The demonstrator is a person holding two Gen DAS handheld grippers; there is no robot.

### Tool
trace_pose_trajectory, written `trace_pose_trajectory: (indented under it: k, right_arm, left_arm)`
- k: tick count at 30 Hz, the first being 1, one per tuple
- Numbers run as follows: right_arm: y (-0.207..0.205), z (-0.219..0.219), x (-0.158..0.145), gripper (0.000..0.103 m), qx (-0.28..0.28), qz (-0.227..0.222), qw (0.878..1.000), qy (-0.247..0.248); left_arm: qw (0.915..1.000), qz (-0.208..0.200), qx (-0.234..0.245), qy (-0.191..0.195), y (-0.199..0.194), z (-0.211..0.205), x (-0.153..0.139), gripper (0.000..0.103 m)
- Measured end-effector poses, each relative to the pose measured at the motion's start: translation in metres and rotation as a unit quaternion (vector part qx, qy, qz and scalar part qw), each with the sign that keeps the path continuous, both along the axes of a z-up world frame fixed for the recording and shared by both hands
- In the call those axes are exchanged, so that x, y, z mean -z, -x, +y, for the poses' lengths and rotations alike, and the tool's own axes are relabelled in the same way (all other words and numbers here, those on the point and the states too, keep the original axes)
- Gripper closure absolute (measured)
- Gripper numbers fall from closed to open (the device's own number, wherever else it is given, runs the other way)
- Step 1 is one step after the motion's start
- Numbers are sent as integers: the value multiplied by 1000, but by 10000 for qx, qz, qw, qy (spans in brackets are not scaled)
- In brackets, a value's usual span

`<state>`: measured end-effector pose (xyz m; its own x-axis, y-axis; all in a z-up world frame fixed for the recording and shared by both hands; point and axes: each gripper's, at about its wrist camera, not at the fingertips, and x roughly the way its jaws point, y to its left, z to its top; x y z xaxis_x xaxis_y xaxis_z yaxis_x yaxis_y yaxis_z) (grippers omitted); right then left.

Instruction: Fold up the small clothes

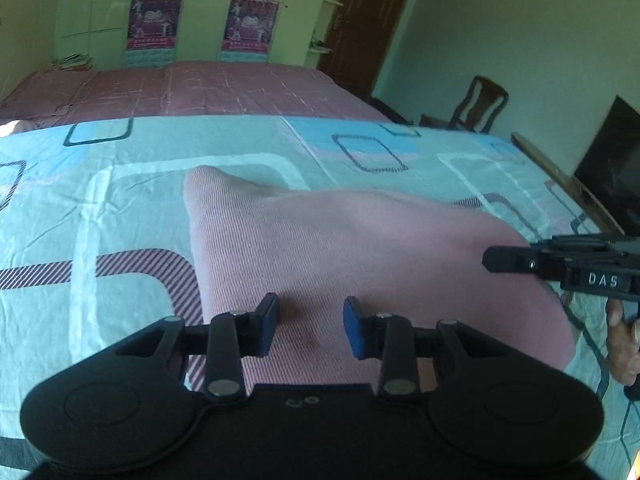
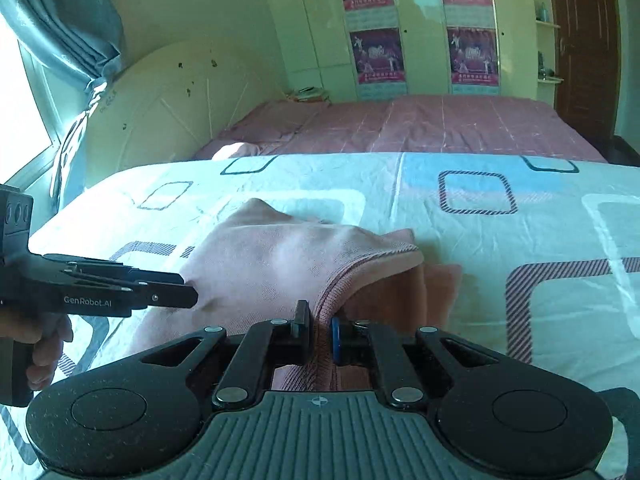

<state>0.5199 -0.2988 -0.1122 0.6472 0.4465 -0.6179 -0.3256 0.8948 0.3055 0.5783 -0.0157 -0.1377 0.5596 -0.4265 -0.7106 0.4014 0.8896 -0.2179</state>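
So we're working on the small pink ribbed knit garment, which is lying on the pale blue bedsheet with rounded-square prints, bunched up into a hump rather than flat. Our right gripper is clamping the ribbed hem edge, jaws pinched nearly together on the fabric, and it's lifting that edge off the sheet so the underside is showing at about 3 o'clock from the pinch.

Our left gripper is sitting over the cloth with its jaws apart. In the left wrist view the fabric lies between the pads, but they aren't pressing on it, so we're reckoning it isn't gripped there.

What probably matters now: get the left one biting its own bit of the edge before we carry the fold toward 12 o'clock. Otherwise one-sided lifting is probably going to drag the whole thing instead of folding it. Keeping both pinches level should give a straighter crease.
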Motion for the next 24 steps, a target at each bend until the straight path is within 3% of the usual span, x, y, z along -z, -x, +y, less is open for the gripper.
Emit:
trace_pose_trajectory:
  k: [2,4,8,11,14,19,21,22,23,24]
  right_arm:
    - [-9,-11,30,94,141,457,9988,119]
    - [-18,-20,62,94,249,1024,9942,-192]
    - [-14,-35,63,94,618,831,9908,-868]
    - [-23,-44,60,70,791,744,9887,-1035]
    - [-50,-51,62,70,944,886,9835,-1267]
    - [-83,-55,62,70,952,900,9846,-1159]
    - [-87,-53,59,74,911,690,9882,-1021]
    - [-88,-52,57,82,849,587,9904,-919]
    - [-90,-49,57,97,819,532,9923,-757]
    - [-92,-48,57,97,798,498,9934,-659]
  left_arm:
    - [9992,241,172,-279,-3,-17,18,68]
    - [9989,203,154,-390,-2,-24,23,66]
    - [9989,309,158,-308,-5,-16,18,68]
    - [9999,41,153,-29,-7,-8,8,68]
    - [9999,-99,-31,26,-20,-3,6,68]
    - [9998,-212,-56,36,-49,-6,6,69]
    - [9994,-333,17,19,-60,-10,8,69]
    - [9994,-342,19,-4,-66,-12,10,69]
    - [9995,-316,34,9,-72,-13,13,69]
    - [9996,-282,56,33,-77,-15,17,69]
